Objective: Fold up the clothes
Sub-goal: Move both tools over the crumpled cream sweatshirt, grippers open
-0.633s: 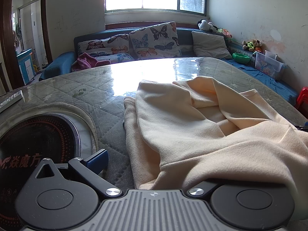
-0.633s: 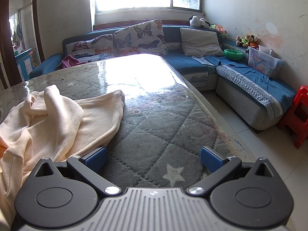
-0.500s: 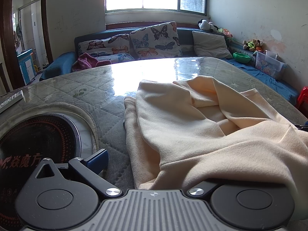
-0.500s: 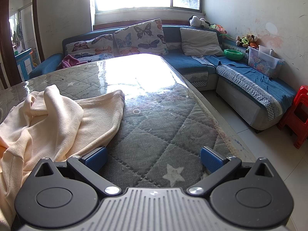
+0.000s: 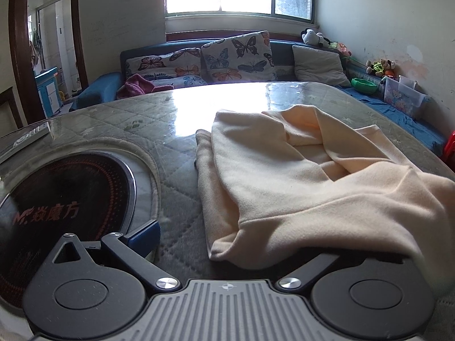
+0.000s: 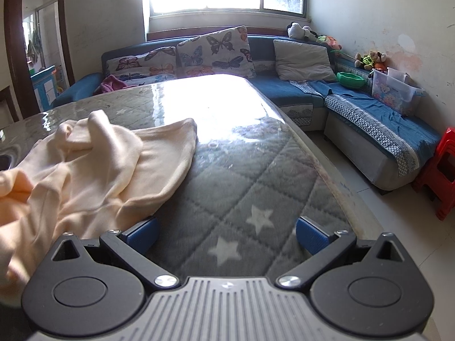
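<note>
A cream fleece garment (image 5: 298, 176) lies crumpled on the glass-topped quilted table (image 5: 148, 113). In the left wrist view its near hem drapes over my right finger and hides it; only the left blue fingertip (image 5: 145, 234) shows. My left gripper (image 5: 227, 241) is open with the hem lying between the jaws. In the right wrist view the garment (image 6: 93, 167) lies to the left. My right gripper (image 6: 226, 231) is open and empty over the bare table (image 6: 256, 170); its left fingertip (image 6: 142, 233) sits at the garment's edge.
A round black induction hob (image 5: 59, 207) is set in the table at the left. A blue corner sofa (image 6: 355, 119) with butterfly cushions (image 6: 216, 51) wraps behind and to the right. A red stool (image 6: 438, 170) stands on the floor past the table's right edge.
</note>
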`<state>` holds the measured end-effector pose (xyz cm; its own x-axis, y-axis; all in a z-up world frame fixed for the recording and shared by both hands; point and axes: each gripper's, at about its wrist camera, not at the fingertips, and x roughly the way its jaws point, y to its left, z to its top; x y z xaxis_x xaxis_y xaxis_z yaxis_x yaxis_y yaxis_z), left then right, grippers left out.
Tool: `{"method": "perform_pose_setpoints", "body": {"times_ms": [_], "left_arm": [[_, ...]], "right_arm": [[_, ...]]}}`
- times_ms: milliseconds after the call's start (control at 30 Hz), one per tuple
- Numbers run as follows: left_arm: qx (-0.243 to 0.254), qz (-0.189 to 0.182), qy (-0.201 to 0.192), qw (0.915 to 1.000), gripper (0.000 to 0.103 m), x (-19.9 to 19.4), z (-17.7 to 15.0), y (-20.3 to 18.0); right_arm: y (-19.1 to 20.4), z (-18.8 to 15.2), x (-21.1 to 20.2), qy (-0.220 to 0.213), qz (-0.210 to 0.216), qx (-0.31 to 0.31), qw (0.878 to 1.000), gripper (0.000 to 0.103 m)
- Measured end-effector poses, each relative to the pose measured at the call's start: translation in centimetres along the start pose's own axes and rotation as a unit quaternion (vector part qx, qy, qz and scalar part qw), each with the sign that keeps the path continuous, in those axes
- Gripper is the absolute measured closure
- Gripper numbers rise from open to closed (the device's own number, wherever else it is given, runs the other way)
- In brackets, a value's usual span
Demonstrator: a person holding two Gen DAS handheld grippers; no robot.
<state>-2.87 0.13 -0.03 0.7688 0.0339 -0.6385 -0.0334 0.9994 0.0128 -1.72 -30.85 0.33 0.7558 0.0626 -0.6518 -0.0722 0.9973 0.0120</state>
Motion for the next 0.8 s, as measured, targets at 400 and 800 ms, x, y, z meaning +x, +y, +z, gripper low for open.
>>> {"method": "perform_pose_setpoints", "body": {"times_ms": [400, 800], "left_arm": [[-0.004, 0.009, 0.016, 0.9998, 0.000, -3.6, -2.4, 0.6], [-0.021, 0.026, 0.035, 0.9988, 0.000, -7.0, -4.2, 0.2]], "right_arm": [[0.6, -2.6, -4.1, 0.003, 0.008, 0.012, 1.000, 0.000], [0.9, -3.8, -7.3, 0.015, 0.022, 0.009, 1.000, 0.000]]}}
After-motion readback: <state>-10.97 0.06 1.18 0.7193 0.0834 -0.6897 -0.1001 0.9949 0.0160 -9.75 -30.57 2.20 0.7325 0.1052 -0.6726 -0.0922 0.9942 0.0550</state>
